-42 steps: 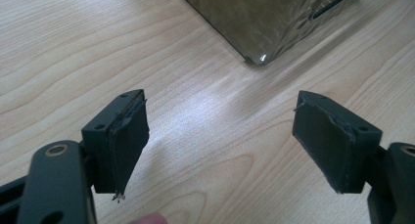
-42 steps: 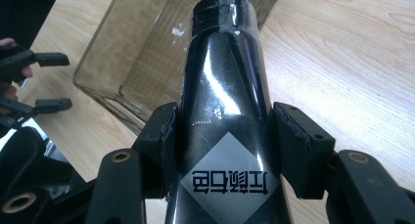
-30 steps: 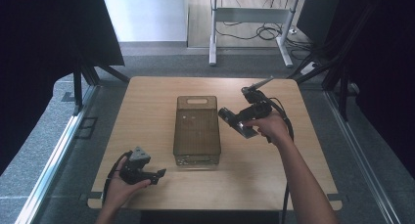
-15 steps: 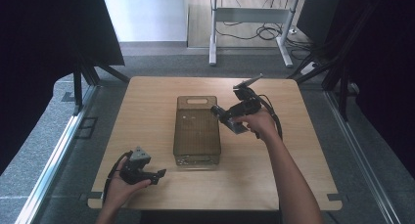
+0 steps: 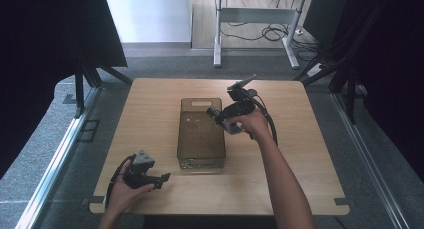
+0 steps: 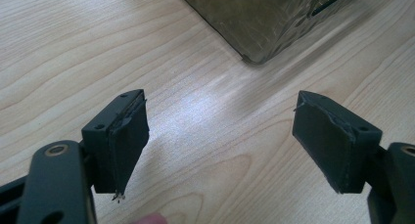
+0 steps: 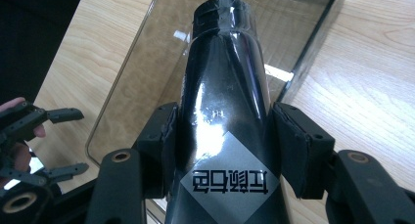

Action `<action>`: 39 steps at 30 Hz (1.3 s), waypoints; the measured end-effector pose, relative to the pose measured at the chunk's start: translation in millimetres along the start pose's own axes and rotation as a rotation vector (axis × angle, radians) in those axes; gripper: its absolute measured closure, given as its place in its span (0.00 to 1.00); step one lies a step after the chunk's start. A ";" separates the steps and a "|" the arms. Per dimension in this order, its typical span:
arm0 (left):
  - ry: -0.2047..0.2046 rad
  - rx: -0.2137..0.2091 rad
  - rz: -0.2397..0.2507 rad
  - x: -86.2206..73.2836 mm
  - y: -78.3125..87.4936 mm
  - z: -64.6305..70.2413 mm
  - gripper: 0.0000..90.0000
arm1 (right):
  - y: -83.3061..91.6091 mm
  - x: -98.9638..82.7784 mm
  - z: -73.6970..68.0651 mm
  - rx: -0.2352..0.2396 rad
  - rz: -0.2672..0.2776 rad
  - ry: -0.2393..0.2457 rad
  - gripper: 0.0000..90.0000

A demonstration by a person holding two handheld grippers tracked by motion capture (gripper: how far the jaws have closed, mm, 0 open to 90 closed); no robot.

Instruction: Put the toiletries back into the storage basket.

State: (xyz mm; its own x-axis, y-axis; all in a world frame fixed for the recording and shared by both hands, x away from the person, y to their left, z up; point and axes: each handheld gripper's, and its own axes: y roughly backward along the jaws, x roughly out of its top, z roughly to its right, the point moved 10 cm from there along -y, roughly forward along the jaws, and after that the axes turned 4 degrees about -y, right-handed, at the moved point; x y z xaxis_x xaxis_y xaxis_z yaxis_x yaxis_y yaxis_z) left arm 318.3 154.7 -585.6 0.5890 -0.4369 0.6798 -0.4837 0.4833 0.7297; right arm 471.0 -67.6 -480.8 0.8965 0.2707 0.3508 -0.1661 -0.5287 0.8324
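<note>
Item: black bottle (image 7: 226, 111), glossy, with a grey diamond label; gripped by the right gripper (image 7: 222, 136), one pad pressed on each side of its body, neck pointing away from the hand.

Landmark: clear tinted box (image 5: 201, 134) on the table (image 5: 150, 104).

Position: bottle held over the box's right wall at its far end, cap end above the open inside.

Step, as judged: carrying the bottle to the box for placing. The next move calls for lowering it clear of the wall, then letting go.

Left gripper (image 6: 220, 136): near the box's front left corner, jaws spread, nothing between them.
</note>
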 end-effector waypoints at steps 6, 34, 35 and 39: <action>0.001 -0.006 0.008 3.1 -0.5 -2.8 0.24 | -11.9 1.8 -4.3 -0.004 -0.006 -0.014 0.51; 0.007 -0.016 0.009 10.9 -4.3 -10.4 0.24 | -62.9 7.4 -26.7 -0.025 -0.044 -0.043 0.51; 0.007 -0.016 0.009 10.9 -4.4 -10.4 0.24 | -65.2 7.7 -27.5 -0.030 -0.046 -0.052 0.51; 0.008 -0.016 0.010 11.2 -3.8 -10.2 0.24 | -72.0 7.1 -30.1 -0.037 -0.054 -0.061 0.51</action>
State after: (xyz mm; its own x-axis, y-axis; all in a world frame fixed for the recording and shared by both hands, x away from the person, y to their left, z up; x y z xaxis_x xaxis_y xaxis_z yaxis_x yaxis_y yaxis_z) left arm 333.3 155.7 -581.5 0.5893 -0.4256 0.6867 -0.4792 0.5003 0.7212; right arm 477.0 -3.4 -525.3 0.9276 0.2482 0.2793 -0.1311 -0.4838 0.8653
